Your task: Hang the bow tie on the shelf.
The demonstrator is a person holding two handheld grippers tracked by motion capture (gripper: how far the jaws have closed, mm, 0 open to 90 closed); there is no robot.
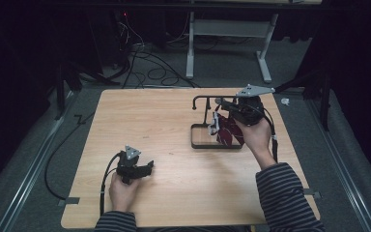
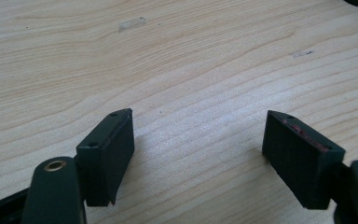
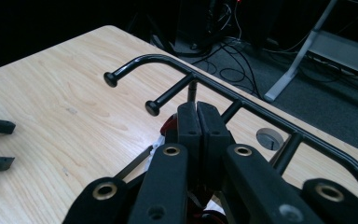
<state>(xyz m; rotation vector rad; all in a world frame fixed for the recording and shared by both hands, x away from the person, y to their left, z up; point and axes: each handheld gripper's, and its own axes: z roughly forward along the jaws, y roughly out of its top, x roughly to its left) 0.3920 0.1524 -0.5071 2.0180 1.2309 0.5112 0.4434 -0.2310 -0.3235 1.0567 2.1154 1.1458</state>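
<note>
red item [image 1: 228, 131]: looks light, floppy; hangs at black rack [image 1: 199, 143]; grab top edge.
right gripper [image 1: 221, 107]: jaws together, pinching red item's top.
left gripper [image 1: 149, 167]: jaws apart, empty.

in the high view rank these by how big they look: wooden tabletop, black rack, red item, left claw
1. wooden tabletop, by far the largest
2. black rack
3. red item and left claw look much alike, so I would not rank one over the other.

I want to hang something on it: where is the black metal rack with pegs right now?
In the high view the black metal rack stands right of centre on the wooden table, beside the right hand-held gripper.
</note>
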